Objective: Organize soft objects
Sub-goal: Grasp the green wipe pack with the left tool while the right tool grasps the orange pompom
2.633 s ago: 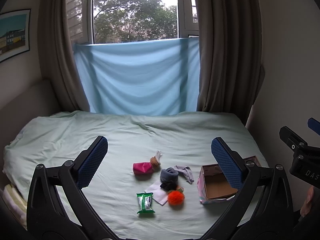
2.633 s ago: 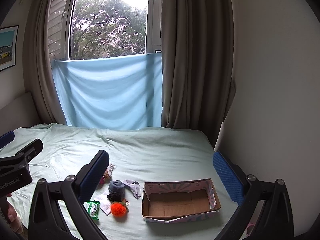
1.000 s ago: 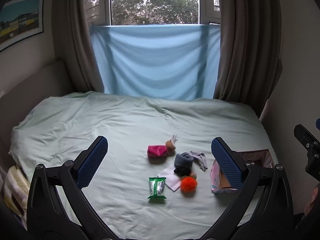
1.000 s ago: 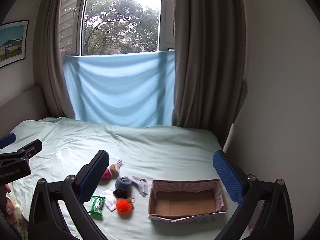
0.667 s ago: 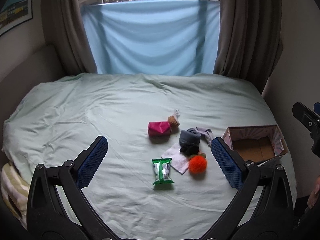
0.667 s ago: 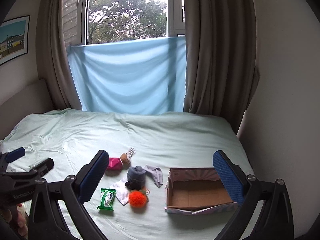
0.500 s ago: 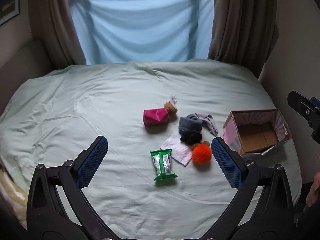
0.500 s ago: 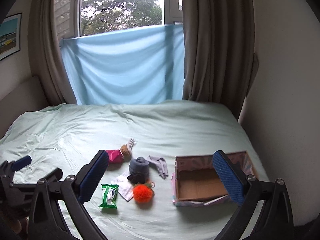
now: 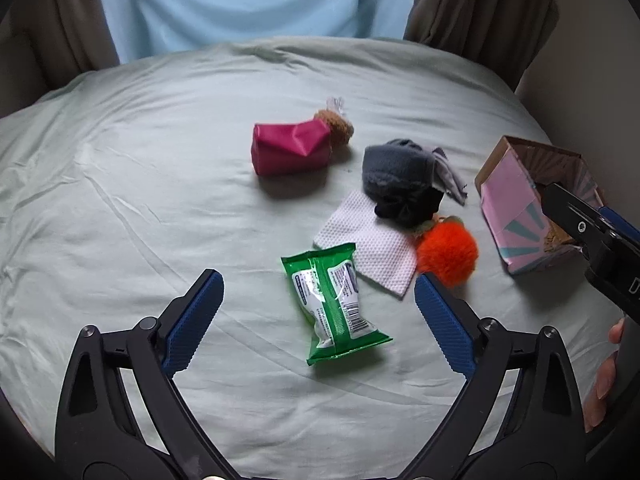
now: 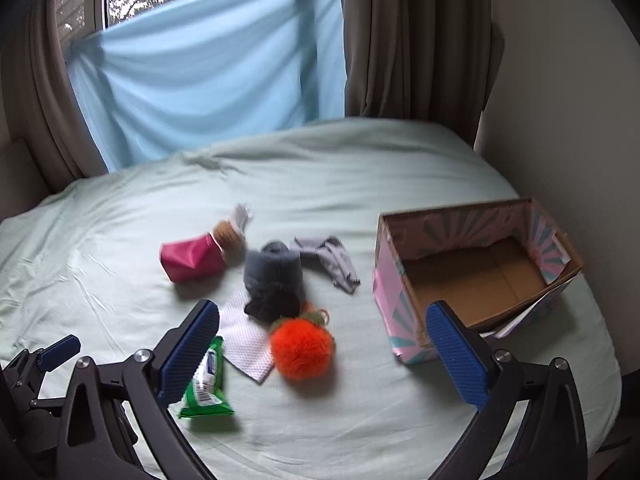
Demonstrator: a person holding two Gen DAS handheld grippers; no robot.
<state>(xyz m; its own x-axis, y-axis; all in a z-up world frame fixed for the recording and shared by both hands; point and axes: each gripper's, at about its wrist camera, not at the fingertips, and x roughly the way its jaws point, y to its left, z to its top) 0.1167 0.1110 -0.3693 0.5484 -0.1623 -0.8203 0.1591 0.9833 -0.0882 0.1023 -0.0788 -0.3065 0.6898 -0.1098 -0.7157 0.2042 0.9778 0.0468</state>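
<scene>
Soft things lie in a cluster on the pale green bed (image 9: pixel 120 184): a green wipes pack (image 9: pixel 332 300) (image 10: pixel 206 384), a white tissue (image 9: pixel 372 248), an orange pompom (image 9: pixel 448 252) (image 10: pixel 302 348), a rolled grey sock (image 9: pixel 396 168) (image 10: pixel 274 272) over a black item, a grey cloth (image 10: pixel 332 260), a magenta pouch (image 9: pixel 292 148) (image 10: pixel 192 258) and a brown puff (image 9: pixel 336 122). An empty open cardboard box (image 10: pixel 476 272) (image 9: pixel 516 192) stands to their right. My left gripper (image 9: pixel 316 312) is open, hovering over the wipes pack. My right gripper (image 10: pixel 324 344) is open above the pompom.
A blue sheet (image 10: pixel 208 80) hangs over the window between brown curtains (image 10: pixel 412 40). A wall (image 10: pixel 568 80) runs close behind the box on the right. The bed's right edge lies just past the box.
Both grippers have moved forward and down toward the cluster, which now looks much larger. Both stay open and empty. No object has moved.
</scene>
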